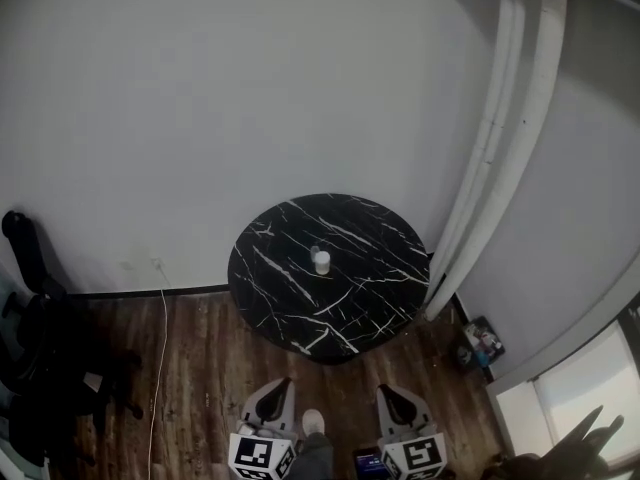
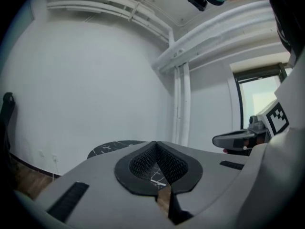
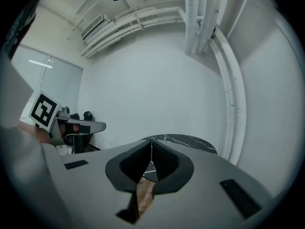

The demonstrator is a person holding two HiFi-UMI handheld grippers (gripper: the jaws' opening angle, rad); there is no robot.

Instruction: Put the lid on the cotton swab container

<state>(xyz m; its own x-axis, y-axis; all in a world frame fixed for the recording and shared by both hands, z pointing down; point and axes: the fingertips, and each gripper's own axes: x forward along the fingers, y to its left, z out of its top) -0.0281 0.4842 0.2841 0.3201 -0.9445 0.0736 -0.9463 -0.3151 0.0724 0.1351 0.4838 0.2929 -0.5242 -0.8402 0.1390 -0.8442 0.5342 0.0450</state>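
A small white cotton swab container [image 1: 322, 262] stands near the middle of the round black marble table [image 1: 370, 298]. A small greyish lid [image 1: 314, 252] seems to lie right behind it, too small to tell for sure. Both grippers hang low over the wooden floor, well short of the table. My left gripper [image 1: 284, 382] [image 2: 156, 144] is shut with nothing in it. My right gripper [image 1: 386, 389] [image 3: 151, 142] is also shut and empty. The table's edge [image 2: 107, 148] [image 3: 190, 140] shows beyond each pair of jaws.
A black office chair [image 1: 35, 318] stands at the left by the wall, and a white cable [image 1: 161, 348] runs down to the floor. White pipes [image 1: 495, 158] rise at the table's right. Small items [image 1: 482, 339] lie on the floor there. A shoe [image 1: 313, 422] shows between the grippers.
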